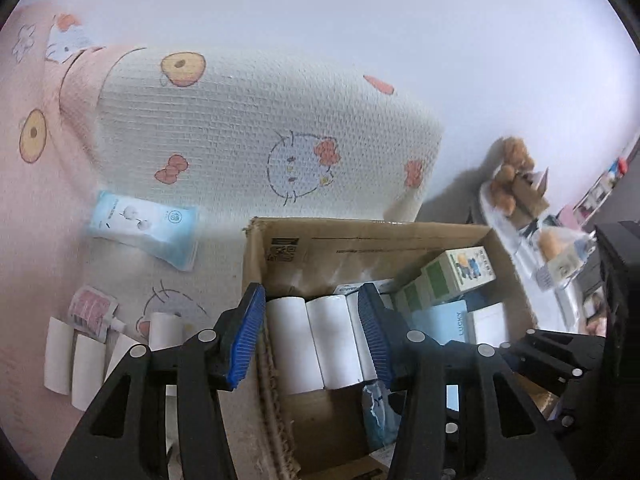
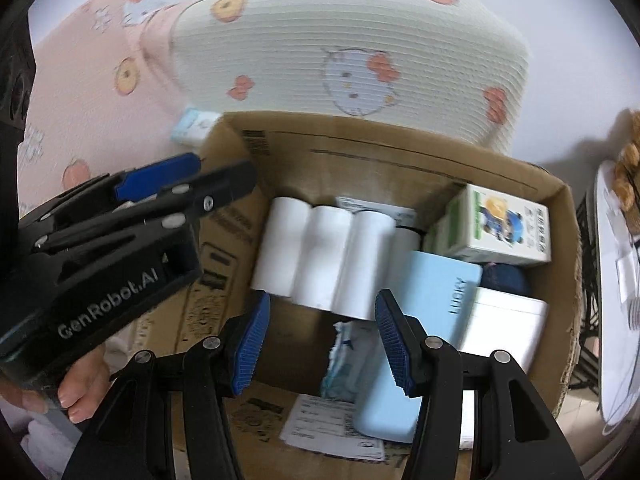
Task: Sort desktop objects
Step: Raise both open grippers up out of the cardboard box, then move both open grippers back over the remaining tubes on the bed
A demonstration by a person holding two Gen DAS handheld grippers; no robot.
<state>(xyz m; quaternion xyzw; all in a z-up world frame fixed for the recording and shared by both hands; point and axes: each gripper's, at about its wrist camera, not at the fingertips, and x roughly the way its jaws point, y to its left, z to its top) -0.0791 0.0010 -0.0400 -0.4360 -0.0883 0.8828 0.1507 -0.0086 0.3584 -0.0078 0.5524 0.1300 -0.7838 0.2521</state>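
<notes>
a cardboard box (image 2: 400, 148) sits on a cartoon-print cloth (image 1: 248, 128), already partly filled. inside it, a row of white paper rolls (image 2: 320, 256) lies side by side along the far-left part, a green-and-white carton (image 2: 496, 224) stands in the far-right corner, and a pale blue box (image 2: 432, 292) and a white box (image 2: 508, 324) fill the right side. a crumpled blue packet (image 2: 344, 356) and a printed slip (image 2: 316, 424) rest on the near floor of the box.

the left gripper (image 1: 312, 336) hangs over the box's left rim with its jaws spread and nothing between the pads; the rolls show in the gap but lie below, untouched. in the right wrist view it appears at the left, held by a hand (image 2: 76, 392). the right gripper (image 2: 322, 340) hovers over the near middle of the box, jaws parted and empty, the packet and rolls visible beneath them.

sorting looks well under way but unfinished. out on the cloth to the left of the box remain several more white rolls (image 1: 76, 360), a small pink pouch (image 1: 92, 312) just beside them, and farther off a light blue tissue pack (image 1: 144, 228). by this view those are what is left to gather, and either freed gripper could go for them.
</notes>
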